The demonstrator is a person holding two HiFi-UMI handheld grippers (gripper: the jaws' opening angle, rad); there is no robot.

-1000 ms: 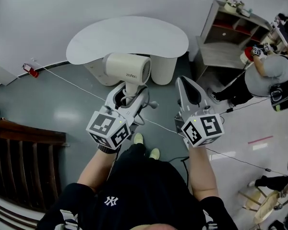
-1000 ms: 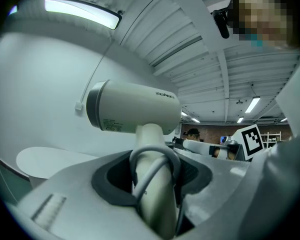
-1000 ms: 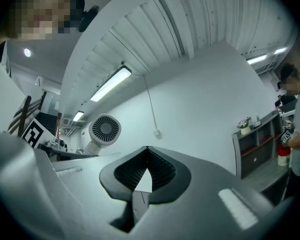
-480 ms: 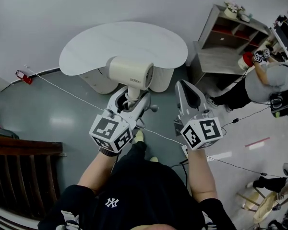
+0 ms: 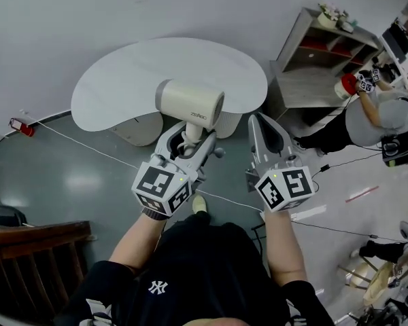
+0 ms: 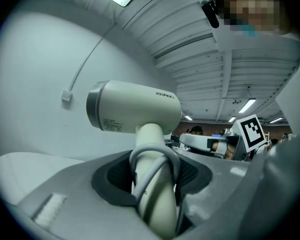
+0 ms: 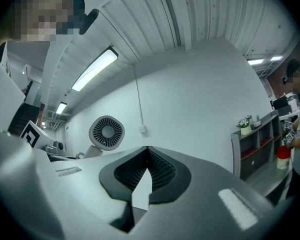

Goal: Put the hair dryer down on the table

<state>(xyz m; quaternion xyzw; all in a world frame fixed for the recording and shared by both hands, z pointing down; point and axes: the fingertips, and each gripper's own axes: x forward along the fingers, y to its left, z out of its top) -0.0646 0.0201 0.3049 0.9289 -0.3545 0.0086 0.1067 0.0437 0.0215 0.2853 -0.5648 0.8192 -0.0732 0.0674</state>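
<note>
Gripping the handle low down, the left gripper [image 5: 188, 140] has its jaws clamped on the hair dryer [image 5: 190, 104], with a loop of its cord [image 6: 151, 159] pinched in alongside the handle; the right gripper [image 5: 261, 118] is just beside it, jaws together on nothing. The dryer's bulky barrel sits above the grip and hangs in the air, seemingly over the near edge of the table [image 5: 122, 73] and not resting on it; I judge it could swing or slip in the jaws if tilted sharply. Released this close to the rim, it might roll off to the floor; the trapped cord could also snag on the jaws and drag it back. Beyond, a shelf unit [image 5: 319, 60] and another person [image 5: 377, 111] are well apart from the work.
</note>
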